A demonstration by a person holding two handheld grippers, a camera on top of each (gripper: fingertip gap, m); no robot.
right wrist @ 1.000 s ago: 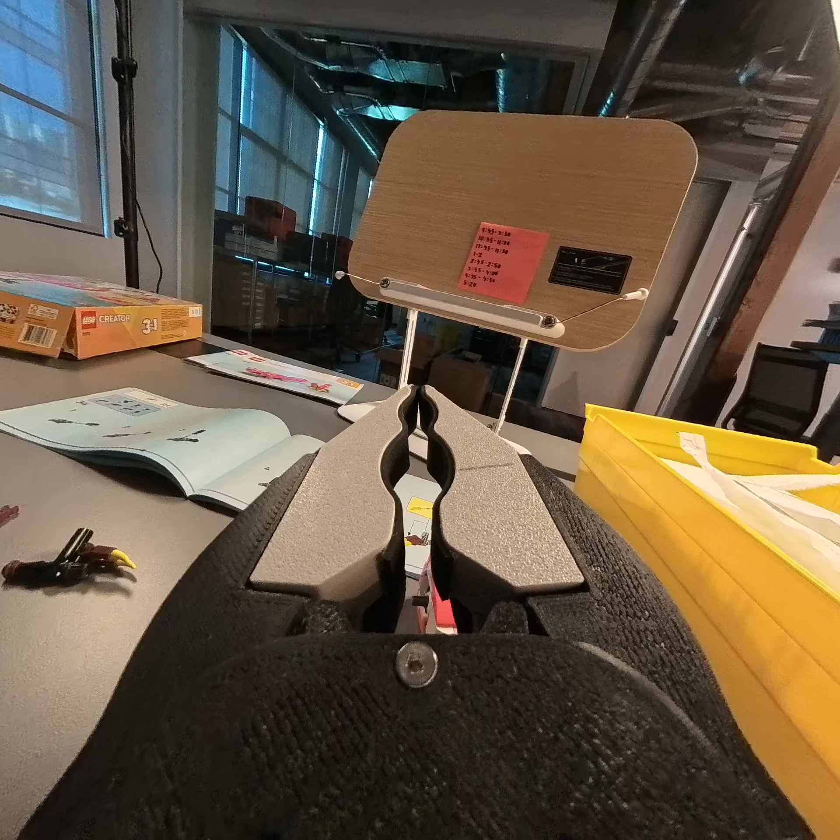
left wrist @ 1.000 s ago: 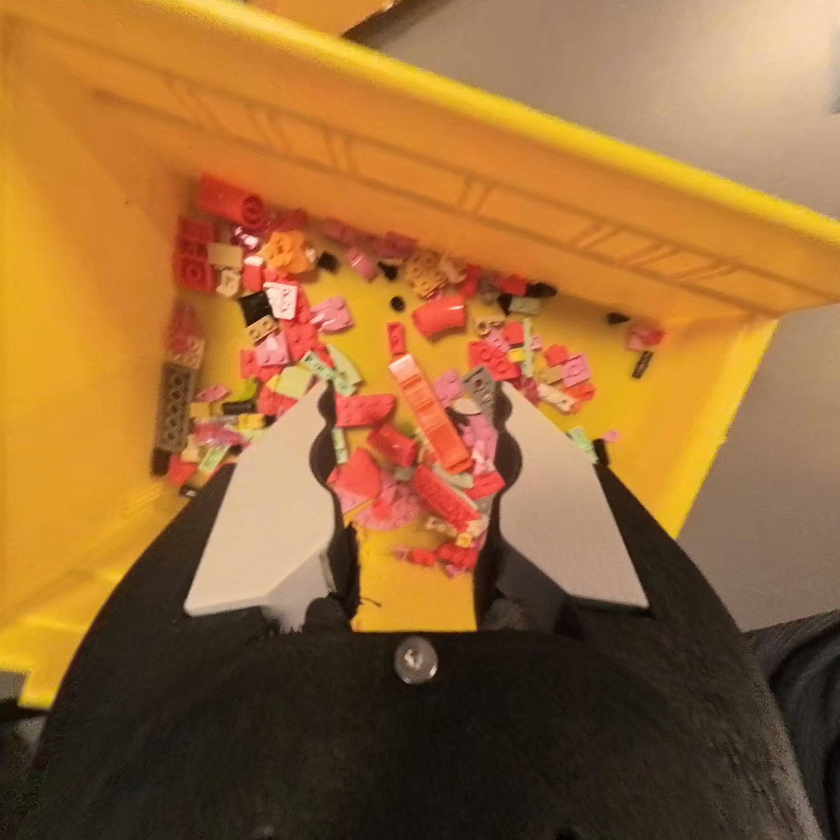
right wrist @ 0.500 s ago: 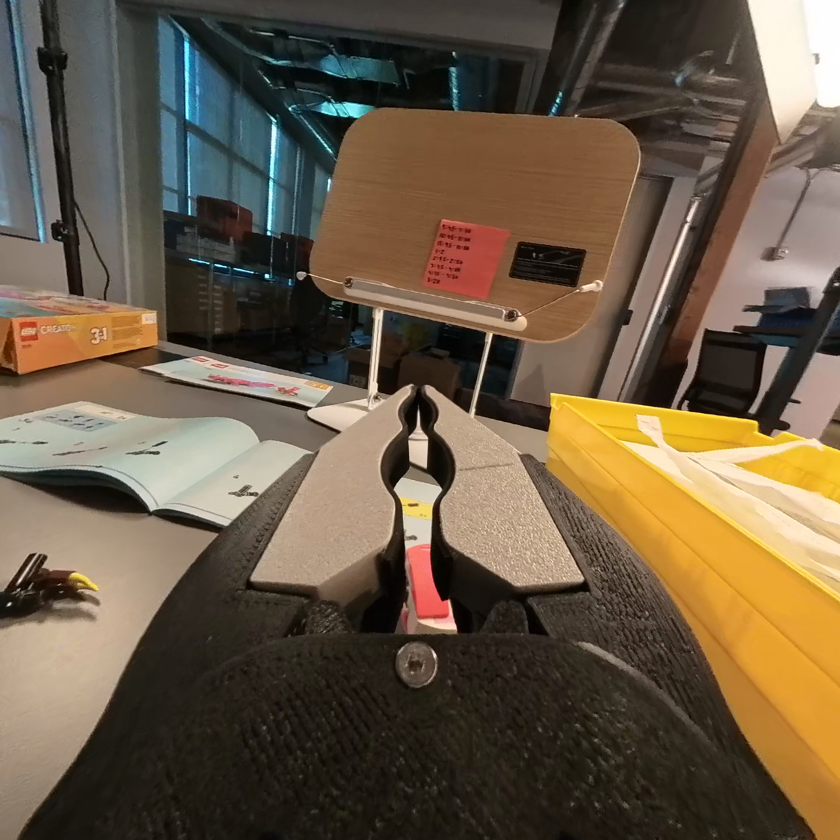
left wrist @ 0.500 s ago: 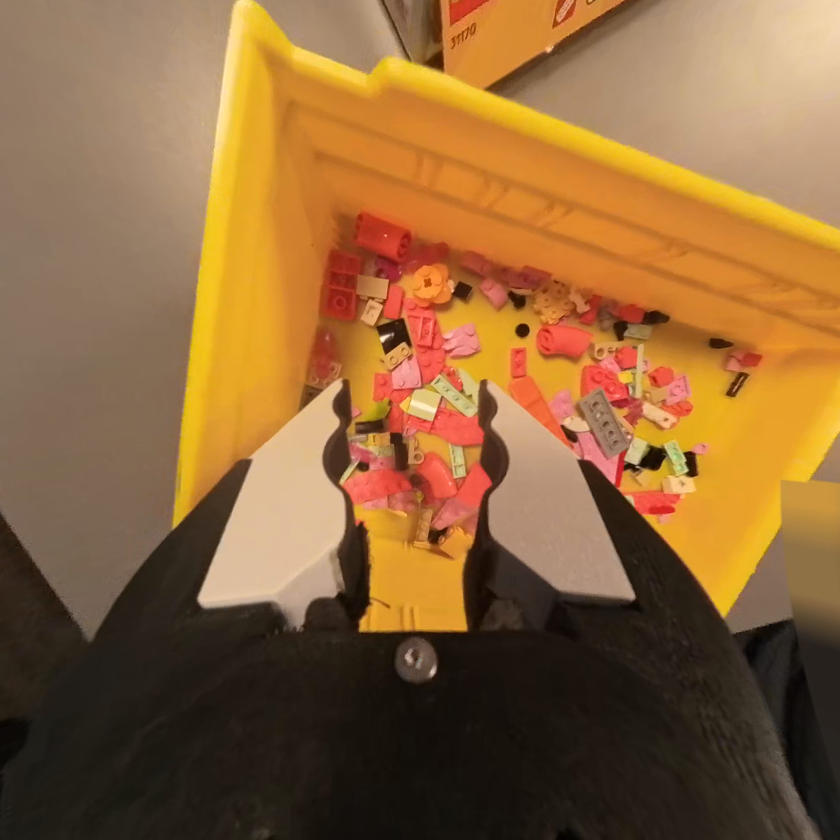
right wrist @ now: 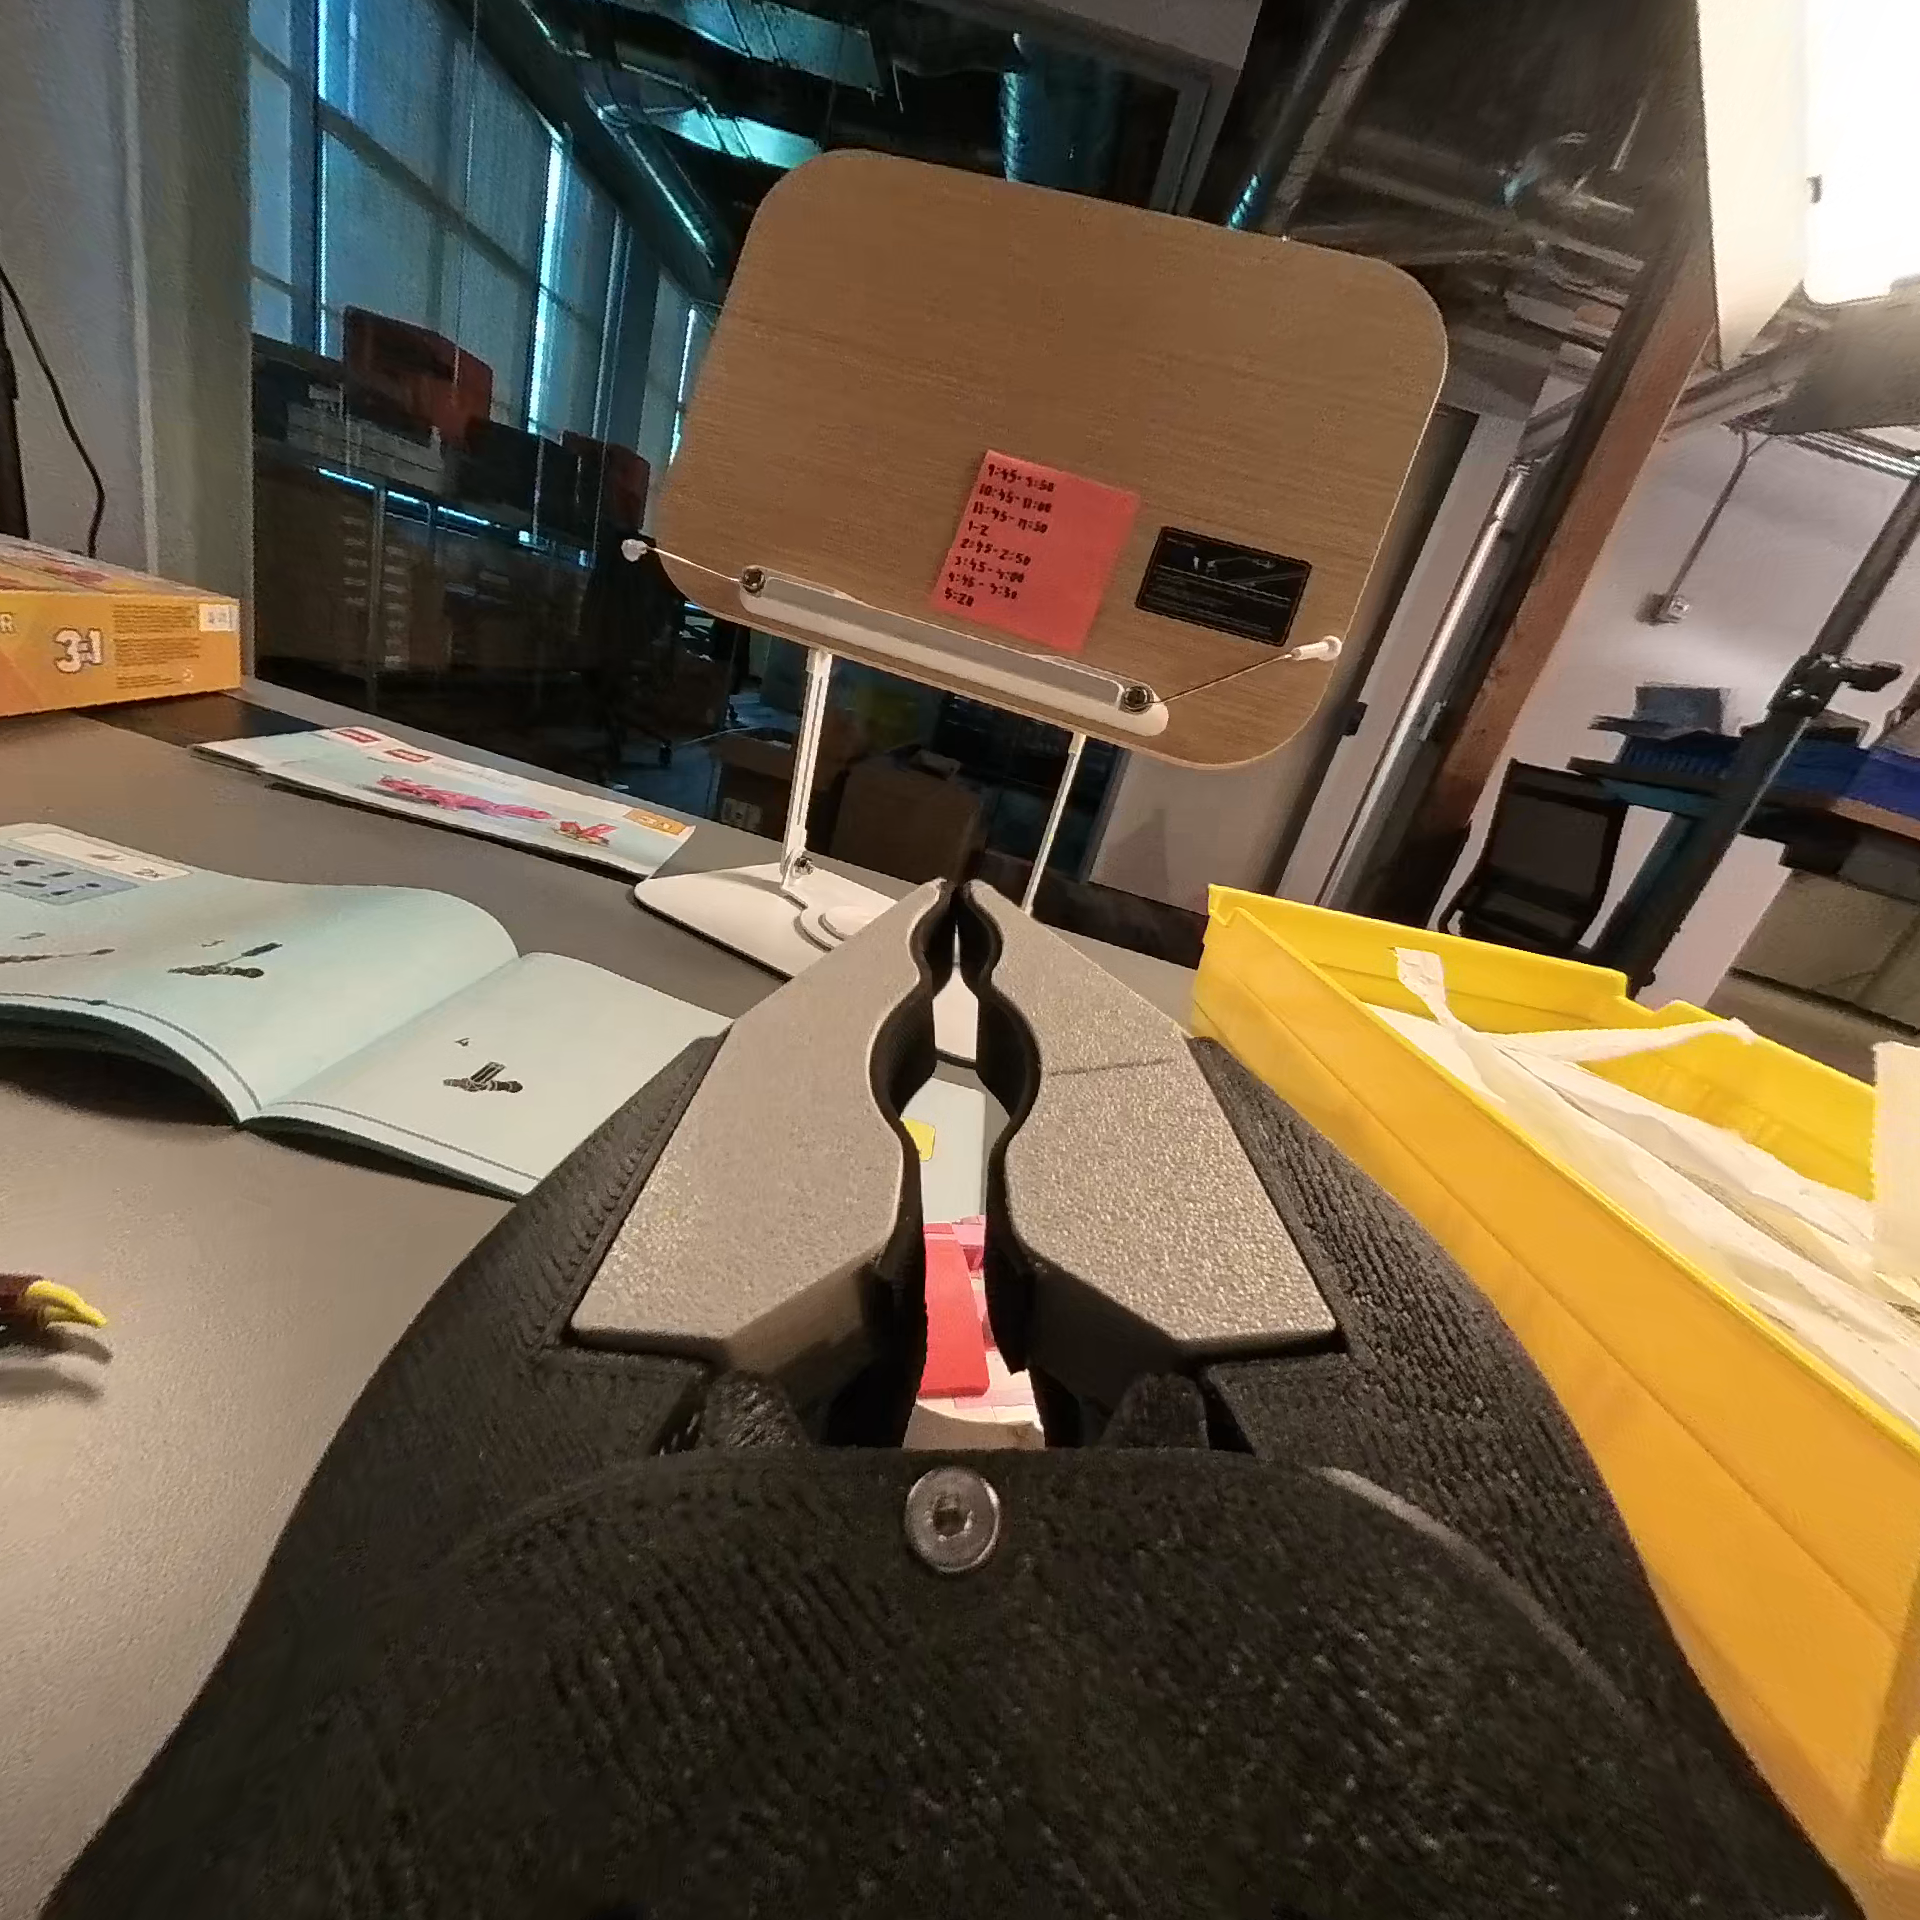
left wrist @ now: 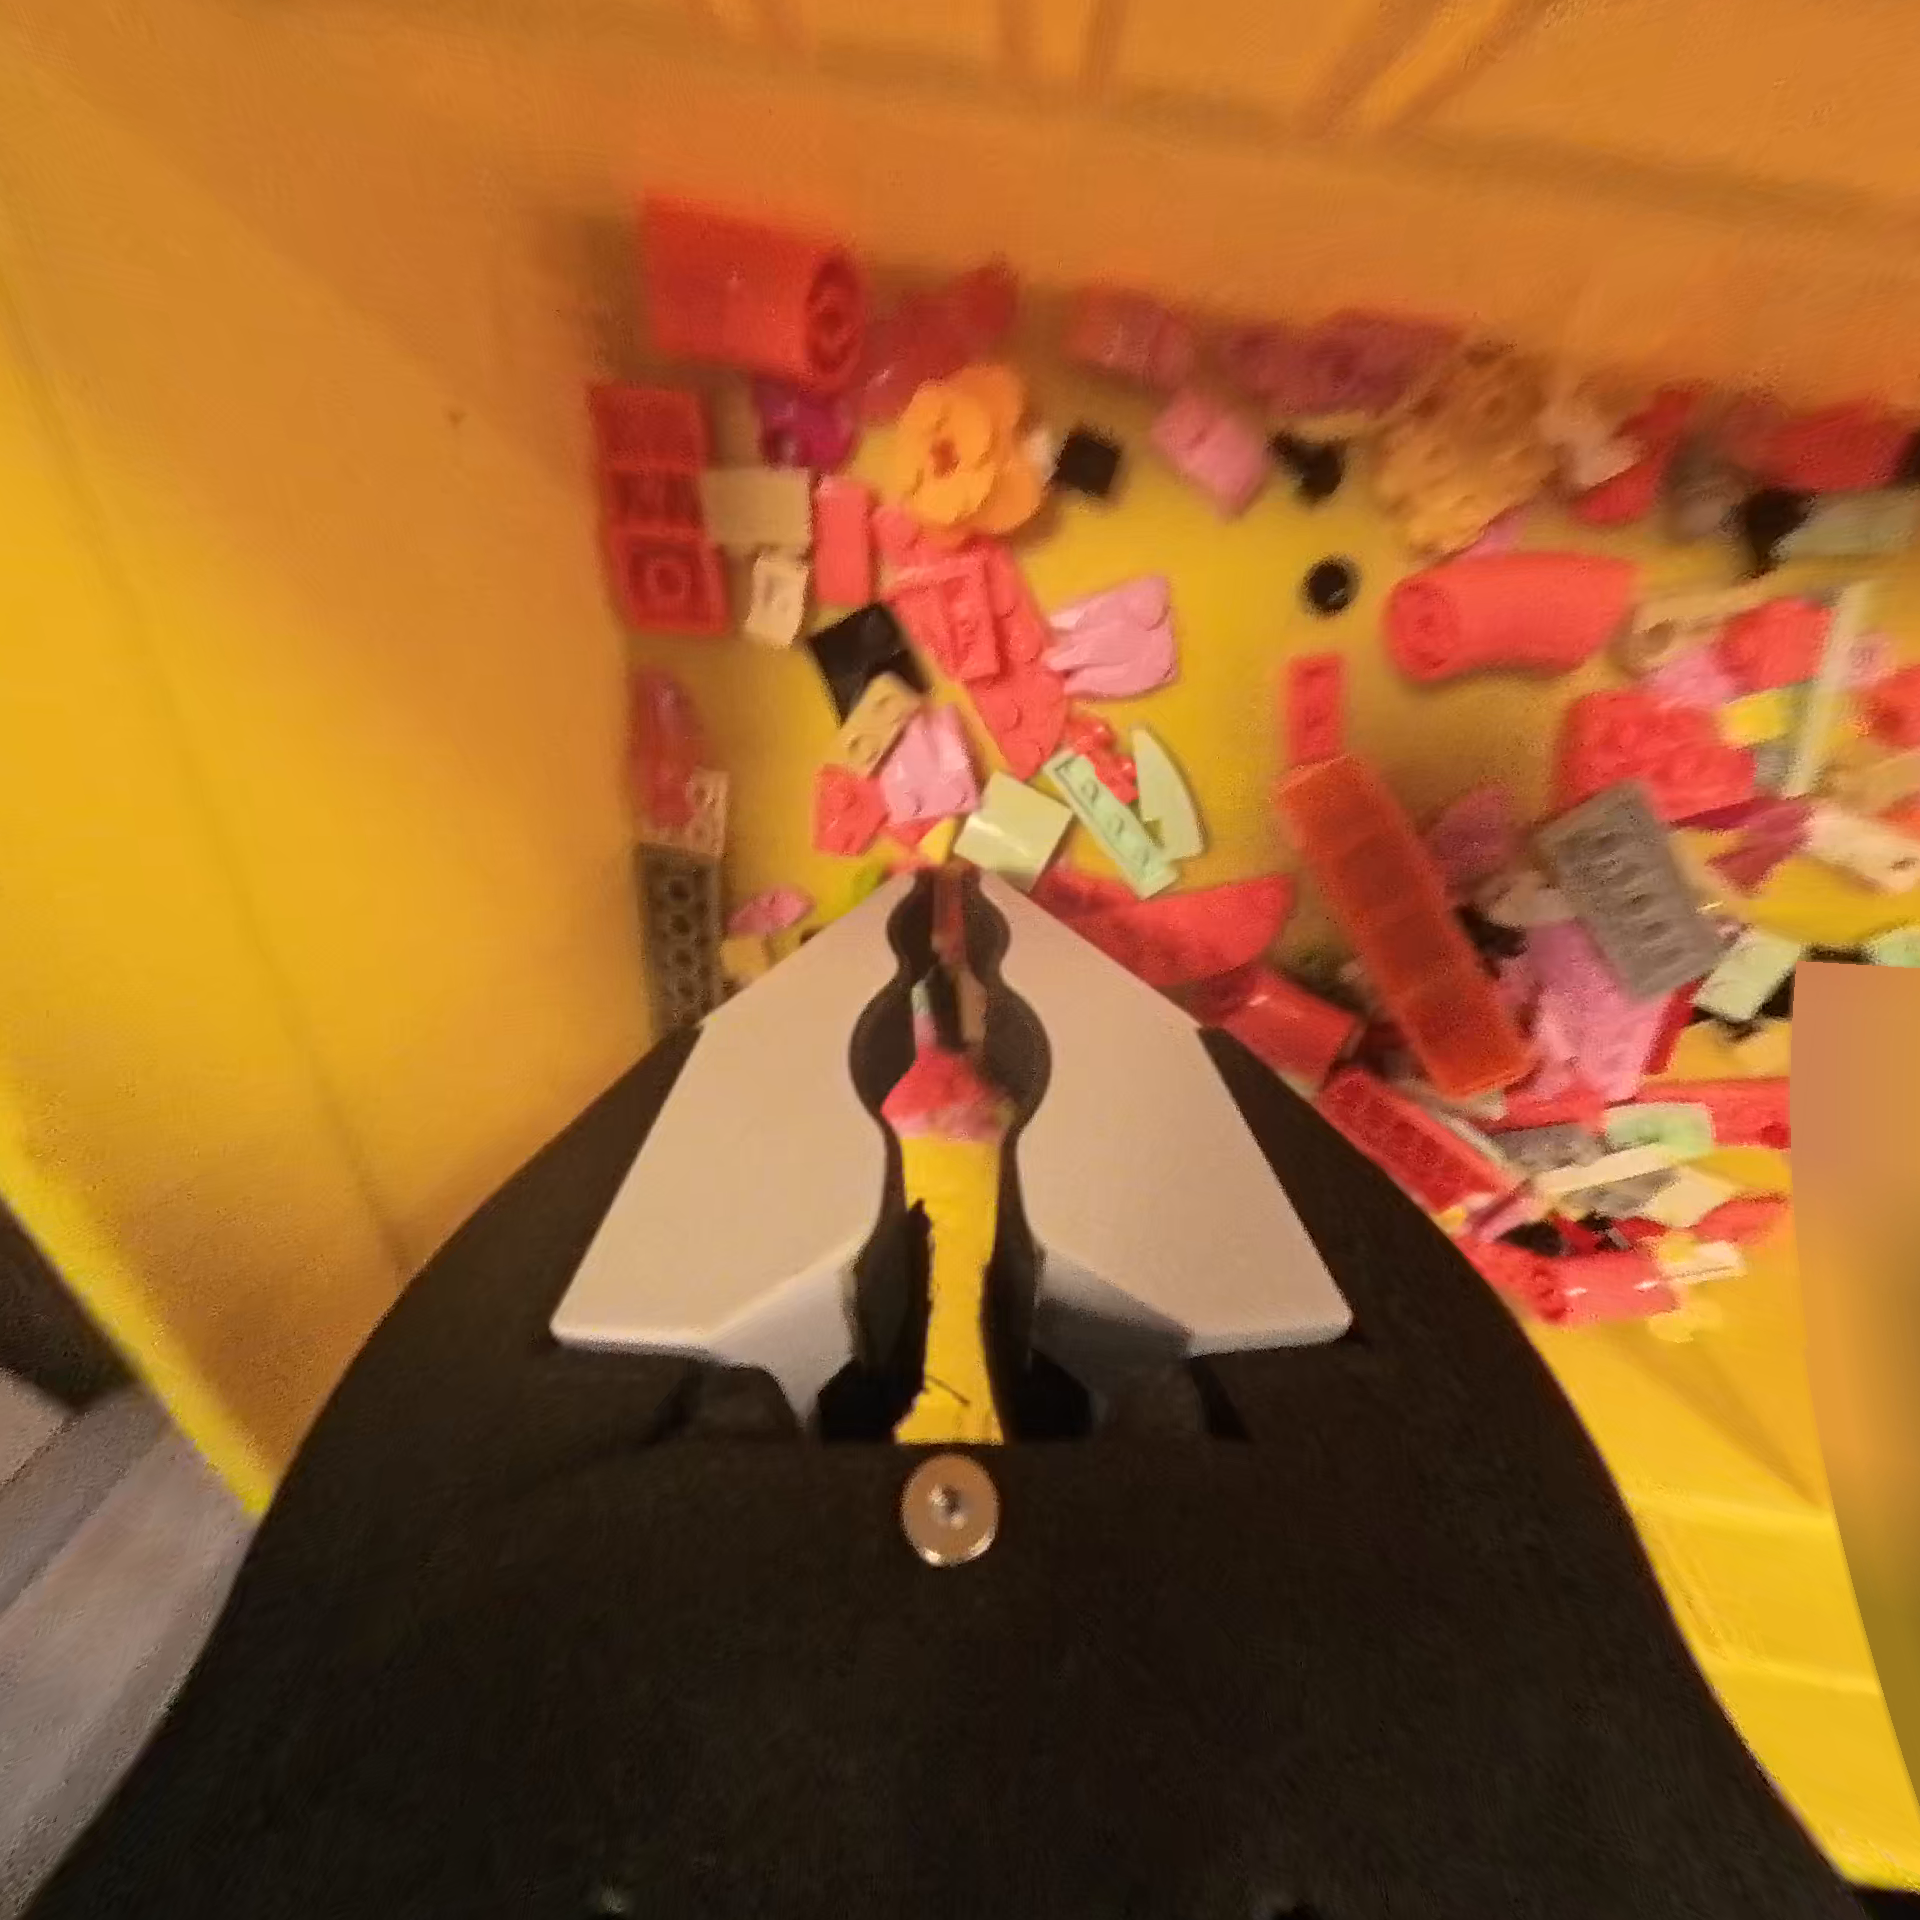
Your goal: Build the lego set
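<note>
Left gripper: inside the yellow bin, tips down among the loose toy bricks; its fingers stand nearly together, with a thin, dark sliver of something between them at the tips. The view is blurred, so what the sliver is, and whether the pads press it, I cannot tell.
Nearest pieces: a pale green tile just beyond the tips, a red curved piece beside the right finger, a grey holed beam against the bin's left wall.
Farther pieces: a red cylinder in the far left corner of the bin, an orange flower piece near it.
Right gripper: above the dark tabletop, fingertips closed on each other with nothing between them.
Around it: an open booklet to the left, a wooden book stand ahead, a second yellow bin at the right edge holding white paper.
</note>
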